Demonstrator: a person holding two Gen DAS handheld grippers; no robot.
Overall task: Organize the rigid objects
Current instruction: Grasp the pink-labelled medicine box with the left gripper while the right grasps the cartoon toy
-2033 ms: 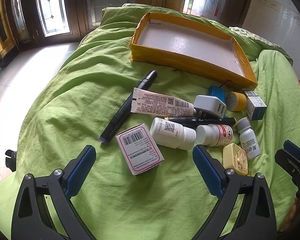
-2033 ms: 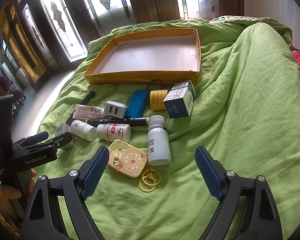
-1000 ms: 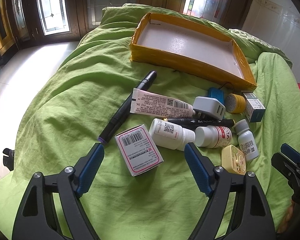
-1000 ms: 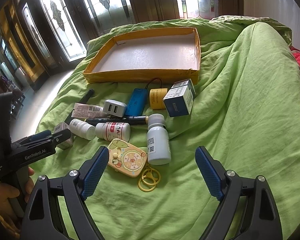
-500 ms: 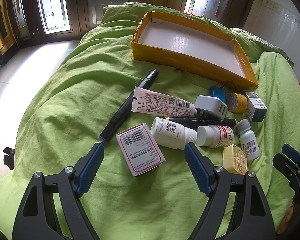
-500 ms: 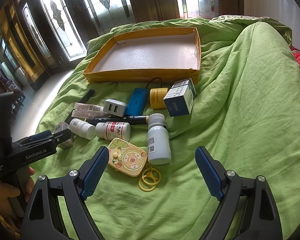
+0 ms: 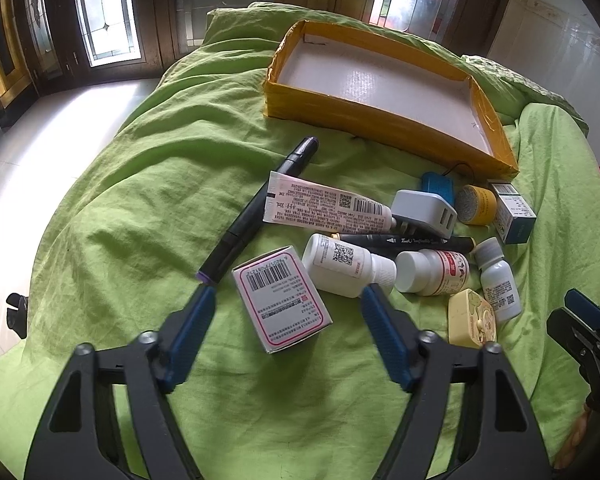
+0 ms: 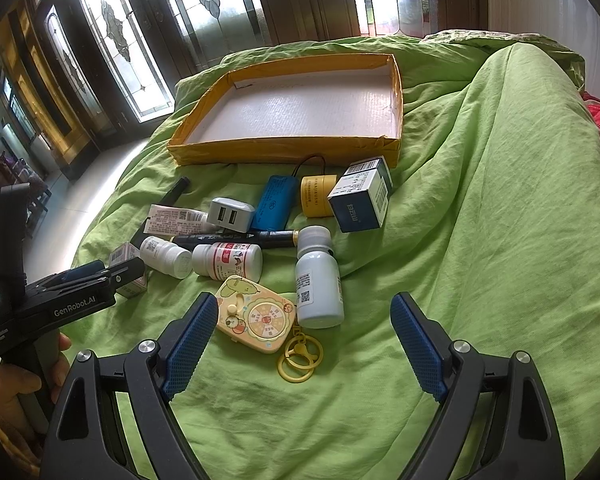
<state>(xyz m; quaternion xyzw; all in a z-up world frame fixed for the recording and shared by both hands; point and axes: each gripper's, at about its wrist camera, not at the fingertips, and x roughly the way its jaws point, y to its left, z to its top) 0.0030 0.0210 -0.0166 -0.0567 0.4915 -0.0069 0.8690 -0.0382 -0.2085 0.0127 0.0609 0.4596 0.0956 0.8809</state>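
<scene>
Pink-bordered box (image 7: 282,298) lying on green bedcover (image 7: 140,208), between closing fingers of left gripper (image 7: 288,336), pads not touching, right gripper (image 8: 300,344) wide, above yellow keyring (image 8: 300,356).

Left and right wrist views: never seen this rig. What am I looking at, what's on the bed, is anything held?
No robot: a person carries a hand-held gripper in each hand, with a fisheye camera looking along its blue-padded fingers. The left view shows the left hand-held gripper, its jaws closing around the pink-edged box but not touching it. The right hand-held gripper hangs open over a cartoon keychain case, holding nothing. On the green sheet lie bottles, markers, a tube and a charger; the yellow tray behind holds nothing.
</scene>
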